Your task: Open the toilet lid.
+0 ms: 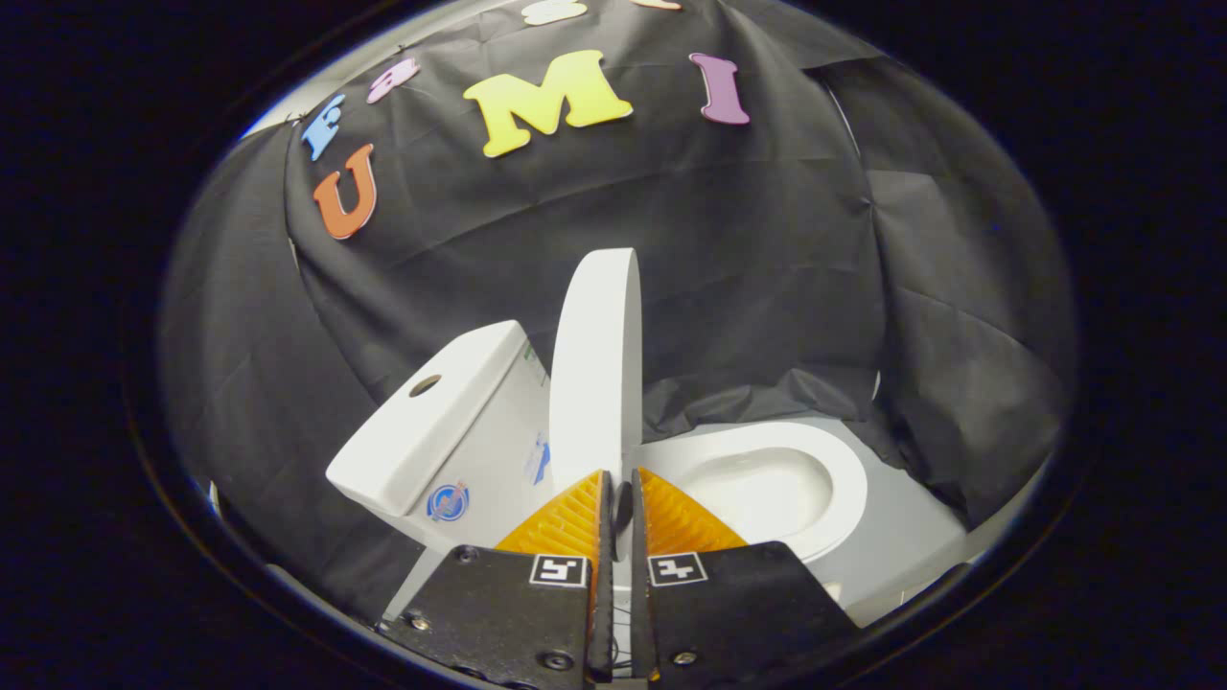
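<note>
Far to the left of the fingers, saw the black cloth wall [249,364] hanging in folds. Nearer, still left of the fingers and beyond them, saw the white toilet tank [431,431] with its flat top. Spotted a dark oval hole [424,385] in that top. Lower down on the tank's side, close to the left finger, spotted a small round blue sticker [448,501]. Spotted one more little blue sticker [538,462] between that one and the lid.

Right ahead of the fingertips, found the toilet lid [596,364]. Stood up tall, already open, seen from its thin side, with the tank just behind it on the left. Reached down to just beyond the fingertips. Could not tell if touching them.

Found the gripper [619,479] with its two fingers [566,522] very close together, only a thin slit left between them. Held nothing that could be made out. Saw a little square black and white marker [559,571] on each finger's base.

To the right of the fingers, just beyond them, saw the white toilet seat [848,489] lying flat around the open bowl [757,489]. Farther right, saw pale grey floor [906,537], and beyond it more black cloth bunched up behind the seat.
</note>
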Motion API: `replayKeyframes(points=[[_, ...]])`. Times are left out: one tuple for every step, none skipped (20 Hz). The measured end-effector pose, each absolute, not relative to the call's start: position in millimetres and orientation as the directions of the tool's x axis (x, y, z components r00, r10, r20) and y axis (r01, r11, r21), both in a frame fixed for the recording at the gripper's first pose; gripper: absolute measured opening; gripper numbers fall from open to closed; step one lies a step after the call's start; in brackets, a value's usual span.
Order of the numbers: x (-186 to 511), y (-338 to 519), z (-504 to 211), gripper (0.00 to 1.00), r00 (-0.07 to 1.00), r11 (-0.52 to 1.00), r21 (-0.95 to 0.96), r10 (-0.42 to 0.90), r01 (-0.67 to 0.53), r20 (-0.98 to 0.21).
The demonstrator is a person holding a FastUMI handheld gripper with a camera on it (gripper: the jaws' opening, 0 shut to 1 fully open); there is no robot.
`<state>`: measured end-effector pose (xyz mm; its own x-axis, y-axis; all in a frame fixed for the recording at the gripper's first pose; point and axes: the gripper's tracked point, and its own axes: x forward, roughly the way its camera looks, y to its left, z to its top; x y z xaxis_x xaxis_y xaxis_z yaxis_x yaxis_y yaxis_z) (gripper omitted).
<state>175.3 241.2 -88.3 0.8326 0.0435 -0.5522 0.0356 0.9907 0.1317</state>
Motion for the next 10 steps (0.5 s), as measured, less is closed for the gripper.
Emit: replayKeyframes(points=[[175.9,246.4,-89.3,0.11,0.833,0.992,0.123,0.045,0.028,-0.551],[176.6,252.6,-89.1,0.11,0.835,0.994,0.112,0.045,0.019,-0.549],[177.6,257.6,-88.6,0.12,0.836,0.995,0.099,0.045,0.012,-0.547],[177.6,263.0,-88.6,0.12,0.838,0.996,0.086,0.047,0.001,-0.543],[178.1,267.9,-89.6,0.12,0.84,0.997,0.075,0.049,-0.009,-0.541],[178.3,273.3,-89.7,0.12,0.84,0.998,0.067,0.05,-0.017,-0.54],[177.5,278.7,-89.7,0.12,0.841,0.998,0.061,0.052,-0.023,-0.539],[179.1,285.2,-89.2,0.12,0.84,0.998,0.054,0.053,-0.029,-0.539],[180.2,291.3,-90.3,0.12,0.841,0.998,0.047,0.056,-0.036,-0.538],[180.4,297.5,-91.0,0.12,0.844,0.998,0.036,0.062,-0.051,-0.533]])
